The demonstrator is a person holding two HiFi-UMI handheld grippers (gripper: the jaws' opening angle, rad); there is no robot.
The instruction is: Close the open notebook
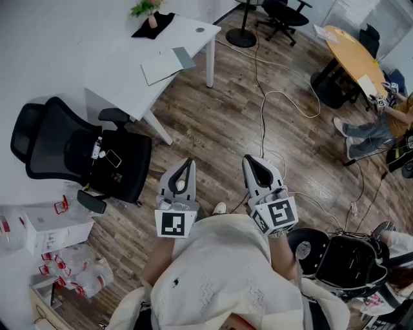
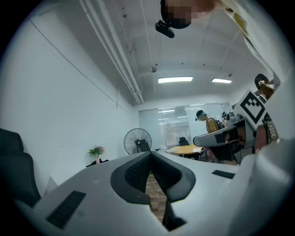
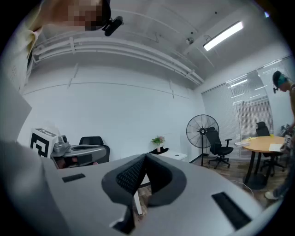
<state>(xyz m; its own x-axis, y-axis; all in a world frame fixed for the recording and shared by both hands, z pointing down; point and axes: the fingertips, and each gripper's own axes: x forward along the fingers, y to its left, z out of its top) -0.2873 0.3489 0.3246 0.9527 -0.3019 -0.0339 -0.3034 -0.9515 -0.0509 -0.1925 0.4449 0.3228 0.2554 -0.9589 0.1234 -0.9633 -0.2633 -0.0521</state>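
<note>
The notebook (image 1: 166, 64) lies open on the white desk (image 1: 129, 71) at the far left in the head view, pale pages with a grey part at its right. My left gripper (image 1: 188, 162) and right gripper (image 1: 252, 160) are held side by side above the wooden floor, well short of the desk. Both are shut with nothing between the jaws. The left gripper view shows the left gripper (image 2: 150, 154) with its tips together, aimed across the room. In the right gripper view the right gripper (image 3: 145, 157) is likewise closed, with the desk (image 3: 173, 156) beyond it.
A black office chair (image 1: 77, 155) stands left of me beside the desk. A potted plant (image 1: 152, 18) sits on a black cloth at the desk's far end. Cables (image 1: 277, 97) trail over the floor. A round wooden table (image 1: 353, 55), a seated person (image 1: 371, 132) and another black chair (image 1: 348, 258) are to the right.
</note>
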